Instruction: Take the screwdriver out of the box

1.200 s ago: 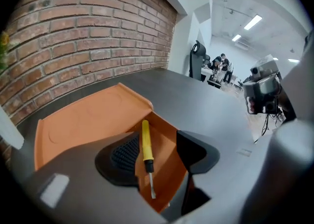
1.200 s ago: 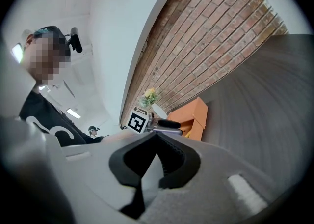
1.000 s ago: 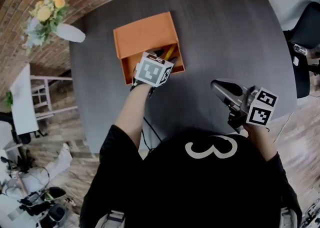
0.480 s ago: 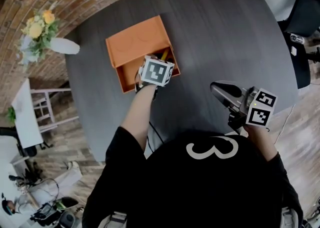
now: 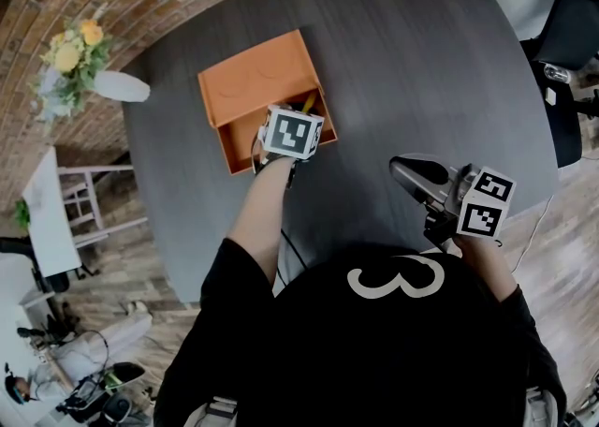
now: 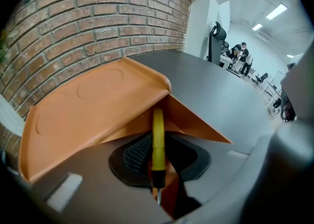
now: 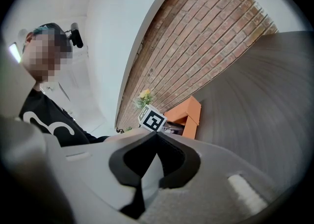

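The left gripper (image 6: 162,161) had its fingers (image 6: 136,153) partly apart and closing around the screwdriver (image 6: 158,134). In the left gripper view the yellow handle ran straight up the middle of the gap between the two dark pads. The ribbed left pad was just beside the handle, and a dark gap still showed on the right side. No firm clamp on the handle could be made out. The black collar and the metal shaft pointed toward the bottom of the frame, and the rounded end of the handle reached up toward the inner corner of the orange box (image 6: 98,105).

In the head view the left marker cube (image 5: 293,133) sat over the lower right part of the box. It covered the fingers, and only a sliver of yellow showed at its upper right edge. The box lay on the dark surface (image 5: 402,69) in the upper left of the frame, with its lid folded back toward the brick wall.

The right gripper (image 7: 156,142) was low and right of centre in the head view, well apart from the box. Its fingers (image 7: 176,161) were together at the tips, with nothing between them.

Compared with a second before, the left cube looked smaller and sat deeper in the box opening. The box itself also appeared a little further left in the head view. From half a second before, almost nothing had shifted. The right gripper had kept its place throughout.
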